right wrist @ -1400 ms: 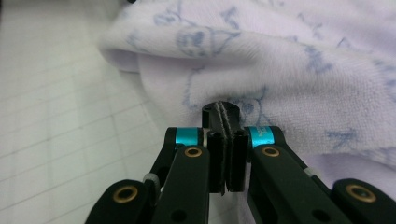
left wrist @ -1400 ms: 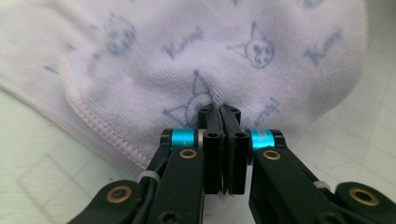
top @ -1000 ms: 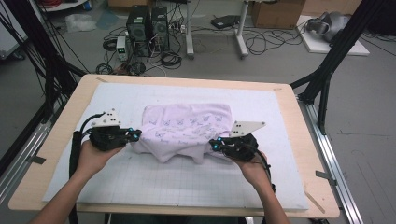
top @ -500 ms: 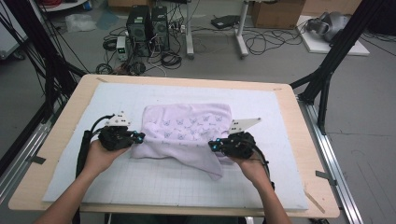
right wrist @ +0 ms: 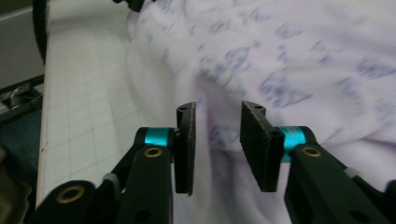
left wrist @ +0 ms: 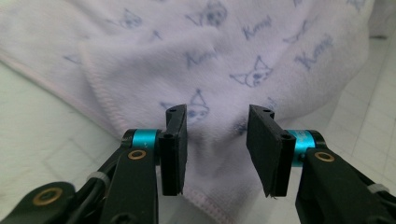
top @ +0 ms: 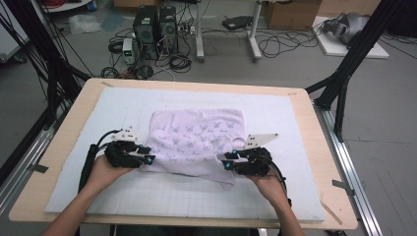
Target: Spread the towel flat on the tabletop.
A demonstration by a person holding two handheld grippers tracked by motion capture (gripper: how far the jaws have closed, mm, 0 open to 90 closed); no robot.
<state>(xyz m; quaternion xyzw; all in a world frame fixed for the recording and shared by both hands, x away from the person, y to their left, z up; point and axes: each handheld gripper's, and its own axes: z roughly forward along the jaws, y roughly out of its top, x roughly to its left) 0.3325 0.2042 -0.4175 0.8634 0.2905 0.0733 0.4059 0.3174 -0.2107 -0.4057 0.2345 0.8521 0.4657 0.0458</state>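
1. Towel (top: 199,142) lies folded at frame centre on the white mat (top: 295,123), its near edge toward the bottom of the high view.
2. Left gripper (top: 147,158), lower left, sits at the towel's near-left corner; its jaws have just been opening, now part-open with cloth lying loose between them.
3. Right gripper (top: 227,163), lower right: jaws likewise just opened, cloth slack between, nothing pinched.
4. Step, by judgement: release after a fold.
5. Next move calls for backing both grippers clear without dragging the hem.
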